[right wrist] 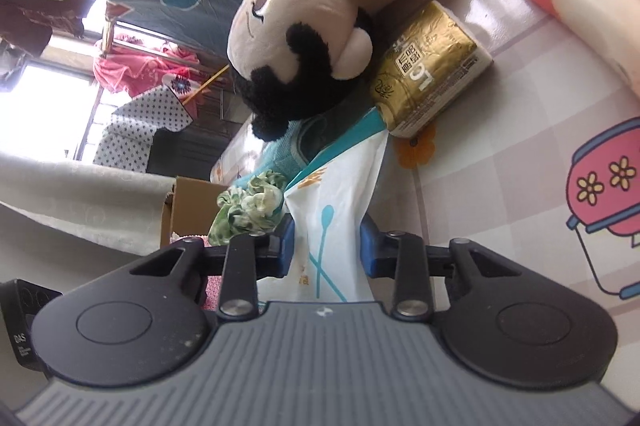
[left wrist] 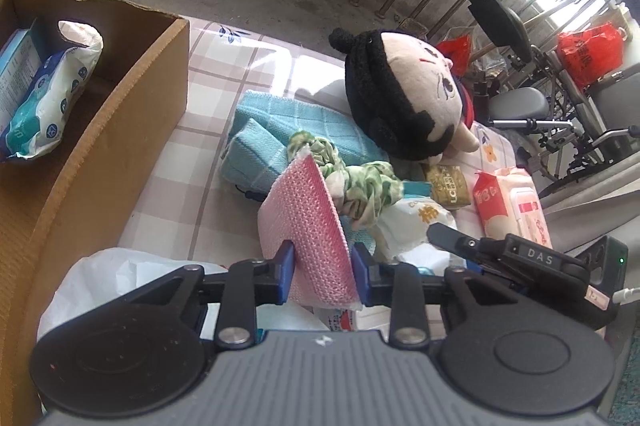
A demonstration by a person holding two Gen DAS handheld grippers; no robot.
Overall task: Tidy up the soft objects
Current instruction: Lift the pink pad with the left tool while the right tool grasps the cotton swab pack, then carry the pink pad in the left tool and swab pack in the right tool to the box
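My left gripper (left wrist: 323, 272) is shut on a pink bubble-textured pouch (left wrist: 304, 222), both blue pads pressed against its sides. In the right wrist view my right gripper (right wrist: 327, 250) is shut on a white tissue pack with teal print (right wrist: 332, 194); the same white tissue pack (left wrist: 416, 222) lies just right of the pouch. Behind them lie a green-and-white fabric scrunchie (left wrist: 356, 182), a folded teal towel (left wrist: 280, 134) and a black-haired plush doll (left wrist: 404, 94) on its side. The right gripper's black body (left wrist: 520, 258) sits low at the right of the left wrist view.
An open cardboard box (left wrist: 120, 130) stands at the left with a tissue pack (left wrist: 48, 98) inside. A gold packet (left wrist: 448, 184) and a pink wipes pack (left wrist: 508, 206) lie on the chequered cloth (left wrist: 208, 98). A white plastic bag (left wrist: 100, 278) is under my left gripper. A wheelchair (left wrist: 560, 114) stands beyond the right edge.
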